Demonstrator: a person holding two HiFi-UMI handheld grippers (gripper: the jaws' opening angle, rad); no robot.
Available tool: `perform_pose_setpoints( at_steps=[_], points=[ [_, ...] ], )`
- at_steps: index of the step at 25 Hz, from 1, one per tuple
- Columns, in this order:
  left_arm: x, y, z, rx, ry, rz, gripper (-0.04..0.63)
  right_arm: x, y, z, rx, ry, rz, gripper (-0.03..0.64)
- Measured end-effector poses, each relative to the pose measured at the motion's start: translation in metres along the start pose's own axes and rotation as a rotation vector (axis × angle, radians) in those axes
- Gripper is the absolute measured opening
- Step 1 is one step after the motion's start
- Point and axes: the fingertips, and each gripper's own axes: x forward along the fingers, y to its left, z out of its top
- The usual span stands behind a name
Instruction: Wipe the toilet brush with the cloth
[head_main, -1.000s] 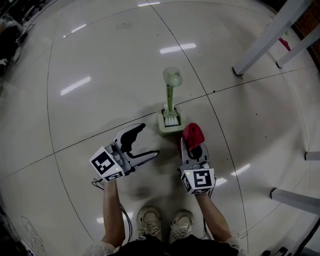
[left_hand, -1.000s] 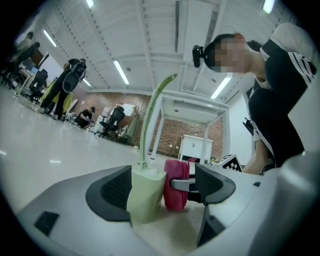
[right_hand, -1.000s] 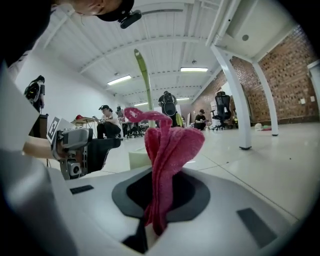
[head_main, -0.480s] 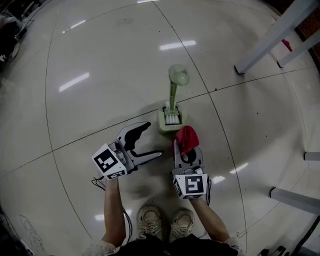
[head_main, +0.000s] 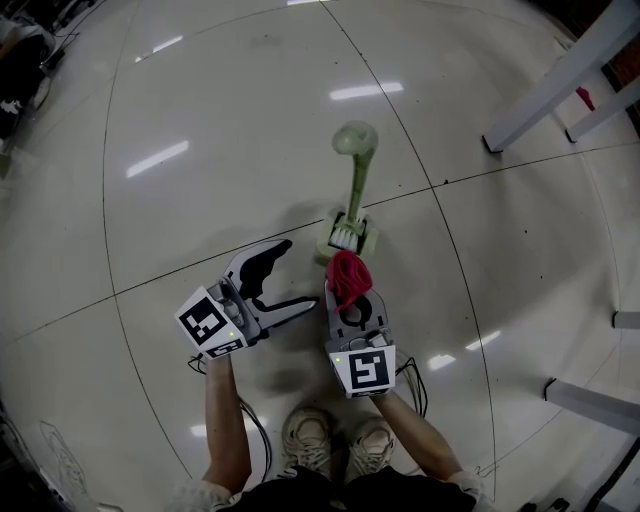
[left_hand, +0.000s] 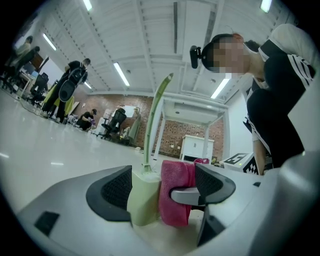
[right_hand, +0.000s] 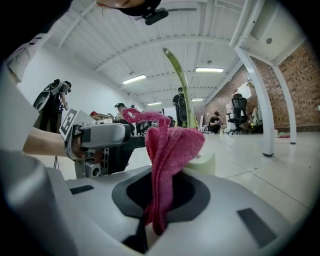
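Observation:
A pale green toilet brush (head_main: 354, 165) stands upright in its green holder (head_main: 347, 241) on the floor, its handle rising toward the head camera. My right gripper (head_main: 347, 290) is shut on a red cloth (head_main: 347, 275), which bunches up just in front of the holder. In the right gripper view the cloth (right_hand: 167, 155) is pinched between the jaws, with the brush handle (right_hand: 181, 90) behind it. My left gripper (head_main: 285, 275) stands open, a little left of the holder. In the left gripper view the holder (left_hand: 143, 202) and the cloth (left_hand: 176, 197) lie between its jaws.
White table legs (head_main: 560, 80) stand at the upper right and more legs (head_main: 590, 400) at the lower right. The person's shoes (head_main: 335, 440) are below the grippers. The floor is glossy pale tile. Other people and chairs show far off in the left gripper view.
My right gripper has carried the red cloth leftward, from the holder's right side to its front. The left gripper has hardly moved and stays open.

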Motion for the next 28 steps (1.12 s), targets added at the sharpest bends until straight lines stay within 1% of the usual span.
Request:
perform_pose_setpoints(
  at_steps=[2, 4, 7, 10, 16, 18, 20, 25, 28],
  points=[
    [-0.002, 0.002, -0.001, -0.014, -0.01, 0.003, 0.39, 0.002, 0.004, -0.001, 0.02, 0.014, 0.004, 0.031],
    [0.0, 0.004, -0.007, -0.048, -0.004, -0.025, 0.39, 0.002, 0.004, -0.003, 0.049, 0.038, -0.005, 0.031],
    [0.016, 0.012, -0.031, -0.089, 0.052, -0.073, 0.39, -0.002, -0.004, -0.007, 0.055, 0.061, -0.031, 0.031],
    [0.033, 0.012, -0.043, -0.099, 0.084, -0.113, 0.39, -0.007, -0.016, -0.01, 0.054, 0.075, -0.067, 0.031],
    [0.054, -0.025, -0.042, -0.074, 0.124, -0.247, 0.39, -0.027, -0.059, -0.013, 0.057, 0.077, -0.198, 0.031],
    [0.057, -0.026, -0.043, -0.076, 0.119, -0.245, 0.39, -0.03, -0.064, -0.014, 0.057, 0.078, -0.208, 0.031],
    [0.053, -0.022, -0.039, -0.084, 0.099, -0.218, 0.39, -0.03, -0.059, -0.014, 0.059, 0.078, -0.199, 0.031],
    [0.033, -0.004, -0.03, -0.068, 0.08, -0.145, 0.39, -0.023, -0.041, -0.013, 0.062, 0.076, -0.147, 0.031],
    [0.023, 0.007, -0.024, -0.074, 0.053, -0.117, 0.39, -0.016, -0.027, -0.01, 0.062, 0.062, -0.111, 0.031]
  ],
)
